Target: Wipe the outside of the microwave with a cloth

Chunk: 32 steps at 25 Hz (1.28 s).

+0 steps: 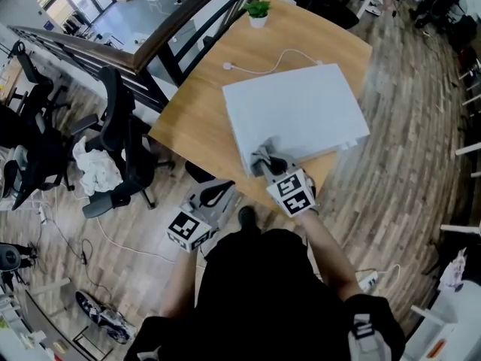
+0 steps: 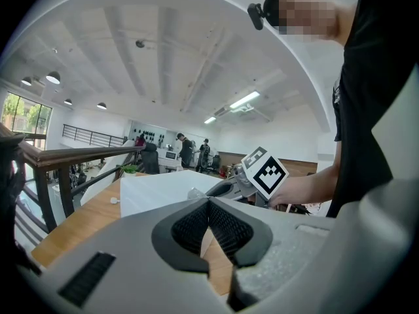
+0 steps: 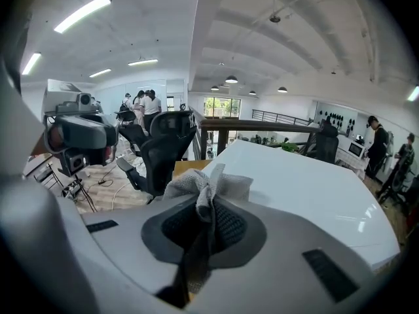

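While the right hand-held gripper (image 3: 208,209) pinches a grey cloth (image 3: 196,185) at the microwave's (image 1: 301,107) near edge, the left hand-held gripper (image 2: 209,205) hangs closed, empty.

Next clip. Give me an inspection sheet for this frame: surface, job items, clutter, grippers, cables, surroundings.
Surface: wooden table.
Job's things: white microwave on the table; grey cloth at its near corner.
Clutter: small potted plant at the far table corner.
Grippers: right hand-held gripper shut on the cloth; left hand-held gripper shut, nothing in it, off the table.
Cables: white cable lying on the table behind the microwave; floor cable.
Surroundings: office chairs, railing, wood floor.
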Tool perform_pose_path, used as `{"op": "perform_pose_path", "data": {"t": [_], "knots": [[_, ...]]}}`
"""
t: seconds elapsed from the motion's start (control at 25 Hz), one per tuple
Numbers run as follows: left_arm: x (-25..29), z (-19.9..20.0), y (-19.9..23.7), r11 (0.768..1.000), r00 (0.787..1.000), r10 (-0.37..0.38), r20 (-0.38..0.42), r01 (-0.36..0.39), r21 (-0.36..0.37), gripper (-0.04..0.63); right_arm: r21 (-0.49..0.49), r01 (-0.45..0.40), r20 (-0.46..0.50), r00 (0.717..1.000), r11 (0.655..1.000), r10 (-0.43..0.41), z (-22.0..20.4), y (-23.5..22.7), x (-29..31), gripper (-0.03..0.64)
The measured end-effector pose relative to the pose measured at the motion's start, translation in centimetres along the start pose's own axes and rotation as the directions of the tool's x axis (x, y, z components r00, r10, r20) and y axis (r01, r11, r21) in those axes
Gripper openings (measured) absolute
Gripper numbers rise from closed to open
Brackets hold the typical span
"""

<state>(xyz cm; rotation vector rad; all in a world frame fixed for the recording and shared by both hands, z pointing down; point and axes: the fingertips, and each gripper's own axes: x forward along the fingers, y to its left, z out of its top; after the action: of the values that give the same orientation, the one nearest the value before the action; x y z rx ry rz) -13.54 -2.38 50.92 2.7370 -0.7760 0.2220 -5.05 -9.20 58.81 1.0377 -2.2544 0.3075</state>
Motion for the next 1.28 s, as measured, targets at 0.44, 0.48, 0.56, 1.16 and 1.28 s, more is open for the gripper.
{"op": "perform_pose_path", "data": {"t": [0.44,0.48,0.56,1.16,1.28], "knots": [[1.7,0.6,1.0,0.999,0.999,-0.034,0.019,0.033,0.026,0.002,-0.002,0.026,0.007,1.000,1.000,-0.026,0.0,0.2,0.5,0.025],[1.8,0.8,1.0,0.999,0.999,-0.035,0.021,0.034,0.022,0.002,-0.001,0.023,0.010,1.000,1.000,-0.023,0.1,0.2,0.3,0.025],[2.2,1.3,0.8,0.999,0.999,-0.036,0.023,0.035,0.011,0.002,-0.006,0.022,0.014,1.000,1.000,-0.022,0.2,0.0,0.1,0.025],[6.4,2.6,-2.1,1.000,1.000,0.014,0.027,-0.014,-0.003,0.003,-0.012,-0.006,0.019,1.000,1.000,0.006,-1.8,-4.4,-1.7,0.025],[7.3,3.0,-2.6,1.000,0.999,0.024,0.029,-0.024,-0.001,0.002,-0.006,-0.014,0.021,1.000,1.000,0.014,-2.1,-5.4,-2.1,0.025]]}}
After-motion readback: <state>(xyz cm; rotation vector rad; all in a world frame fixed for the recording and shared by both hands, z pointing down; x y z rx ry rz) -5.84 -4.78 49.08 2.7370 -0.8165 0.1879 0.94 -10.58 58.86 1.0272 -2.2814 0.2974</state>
